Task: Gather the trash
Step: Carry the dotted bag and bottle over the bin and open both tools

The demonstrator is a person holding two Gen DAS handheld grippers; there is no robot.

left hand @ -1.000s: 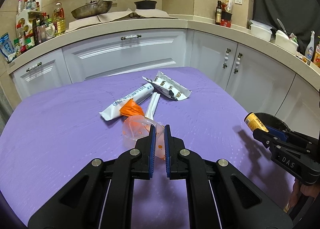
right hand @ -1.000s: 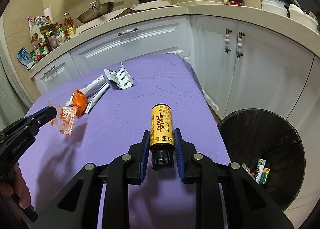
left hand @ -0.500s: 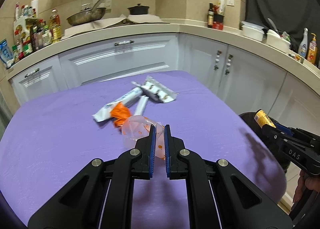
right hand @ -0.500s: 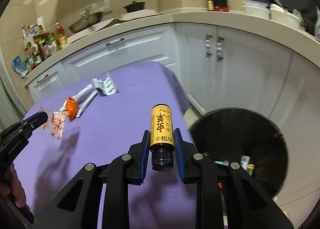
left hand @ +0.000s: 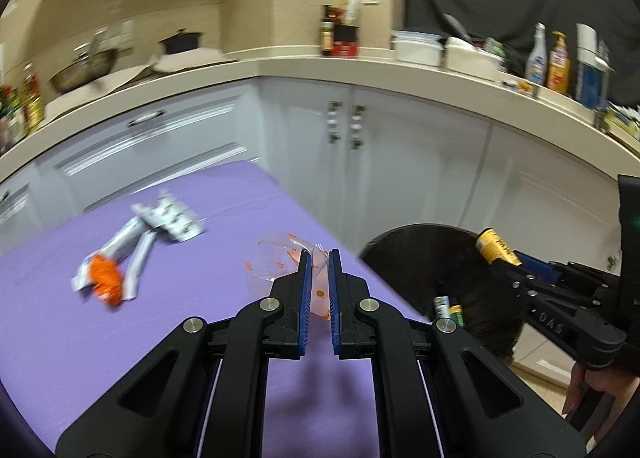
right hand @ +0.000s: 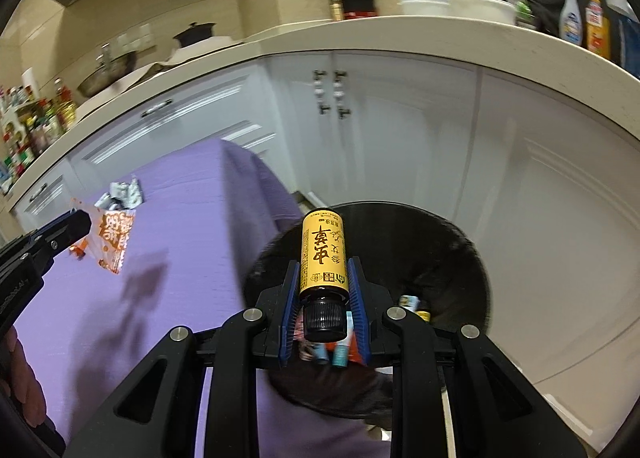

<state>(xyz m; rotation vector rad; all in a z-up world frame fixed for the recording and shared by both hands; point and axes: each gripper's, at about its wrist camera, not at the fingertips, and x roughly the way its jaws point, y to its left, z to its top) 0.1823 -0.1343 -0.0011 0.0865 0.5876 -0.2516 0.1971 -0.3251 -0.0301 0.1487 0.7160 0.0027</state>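
My left gripper (left hand: 317, 258) is shut on a clear plastic wrapper with orange print (left hand: 276, 258), held above the purple table (left hand: 180, 338) near its right edge; the wrapper also shows in the right wrist view (right hand: 110, 240). My right gripper (right hand: 323, 270) is shut on a small yellow bottle with a black cap (right hand: 323, 254), held over the black trash bin (right hand: 460, 266). The bottle (left hand: 496, 248) and bin (left hand: 412, 254) also show in the left wrist view. More wrappers (left hand: 120, 254) lie on the table at the left.
White cabinets (left hand: 400, 162) and a curved counter with bottles, tubs and a pan stand behind. The bin, lined with a black bag, holds several small items (right hand: 414, 304) and stands on the floor beside the table's right edge.
Both grippers have swung right toward the bin. The bottle has moved from above the table to above the bin opening. The wrapper has moved to the table's right edge.
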